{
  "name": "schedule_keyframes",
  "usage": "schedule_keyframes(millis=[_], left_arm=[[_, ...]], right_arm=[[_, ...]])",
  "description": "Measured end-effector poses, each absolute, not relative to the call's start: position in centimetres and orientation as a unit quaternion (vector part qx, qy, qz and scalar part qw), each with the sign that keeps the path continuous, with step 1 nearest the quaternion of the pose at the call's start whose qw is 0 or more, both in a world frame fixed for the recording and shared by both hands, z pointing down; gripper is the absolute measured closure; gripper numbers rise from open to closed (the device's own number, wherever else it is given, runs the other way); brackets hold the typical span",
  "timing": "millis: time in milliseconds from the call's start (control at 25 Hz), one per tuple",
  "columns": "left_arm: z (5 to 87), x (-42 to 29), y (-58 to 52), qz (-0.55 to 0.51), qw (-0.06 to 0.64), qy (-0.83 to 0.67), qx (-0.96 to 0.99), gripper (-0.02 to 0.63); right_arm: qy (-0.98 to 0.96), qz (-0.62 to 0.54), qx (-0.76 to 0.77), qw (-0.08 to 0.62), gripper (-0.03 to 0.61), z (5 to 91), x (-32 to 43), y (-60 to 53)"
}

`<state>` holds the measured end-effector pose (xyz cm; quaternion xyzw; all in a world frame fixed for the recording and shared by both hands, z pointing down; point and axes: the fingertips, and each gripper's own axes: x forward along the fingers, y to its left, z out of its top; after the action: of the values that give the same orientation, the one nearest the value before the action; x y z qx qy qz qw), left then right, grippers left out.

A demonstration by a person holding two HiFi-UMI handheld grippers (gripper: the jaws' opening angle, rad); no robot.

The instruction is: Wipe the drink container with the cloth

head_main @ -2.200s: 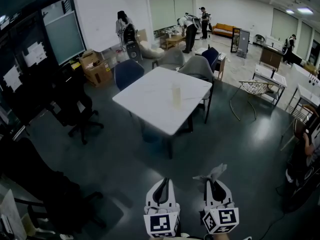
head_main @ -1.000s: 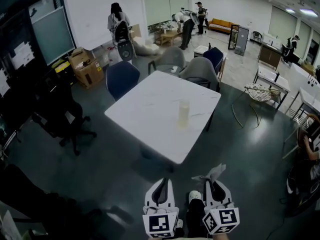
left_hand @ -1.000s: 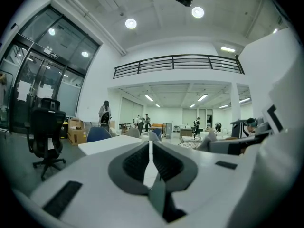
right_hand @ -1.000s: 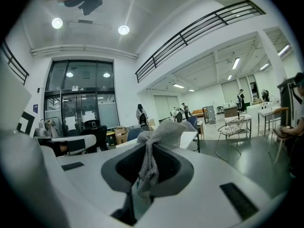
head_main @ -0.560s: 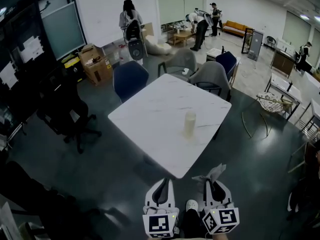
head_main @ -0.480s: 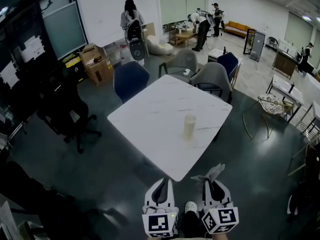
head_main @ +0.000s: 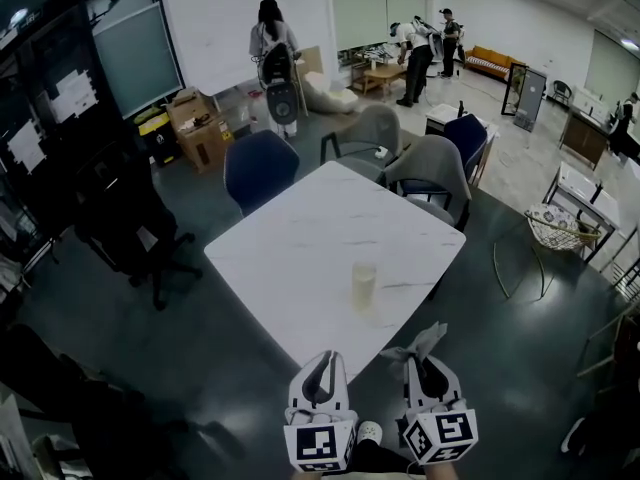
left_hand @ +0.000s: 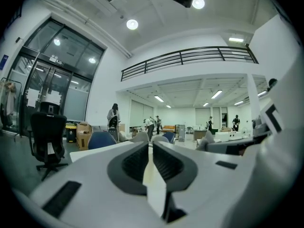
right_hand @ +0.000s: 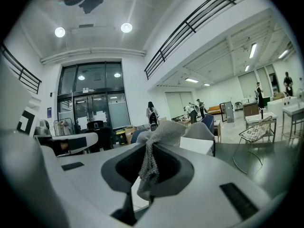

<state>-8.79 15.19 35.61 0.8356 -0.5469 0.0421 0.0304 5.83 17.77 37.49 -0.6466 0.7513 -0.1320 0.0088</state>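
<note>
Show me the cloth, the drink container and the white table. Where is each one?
cloth (right_hand: 150, 158), right gripper view, on the twisted strand between the jaws.
drink container (head_main: 364, 286), head view, on the middle of its side.
table (head_main: 290, 258), head view, on the bare top left of the container.

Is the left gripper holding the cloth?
No, the cloth is pinched between the jaws of the right gripper, while the left gripper is shut with nothing in it.

The head camera is looking steeply down on the nearby white table (head_main: 300, 258), while cameras on the left gripper (head_main: 325, 358) and right gripper (head_main: 422, 361) are facing level across it.
</note>
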Motion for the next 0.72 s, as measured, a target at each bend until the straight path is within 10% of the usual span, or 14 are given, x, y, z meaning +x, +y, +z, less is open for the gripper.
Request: schedule_keyframes(millis=[720], left_arm=[[37.9, -6.5, 7.7, 0.067, 0.05, -0.56, 0.824, 0.584]], right_arm=[[0.782, -0.163, -0.602, -0.014, 0.532, 39.9, 6.2, 9.5]])
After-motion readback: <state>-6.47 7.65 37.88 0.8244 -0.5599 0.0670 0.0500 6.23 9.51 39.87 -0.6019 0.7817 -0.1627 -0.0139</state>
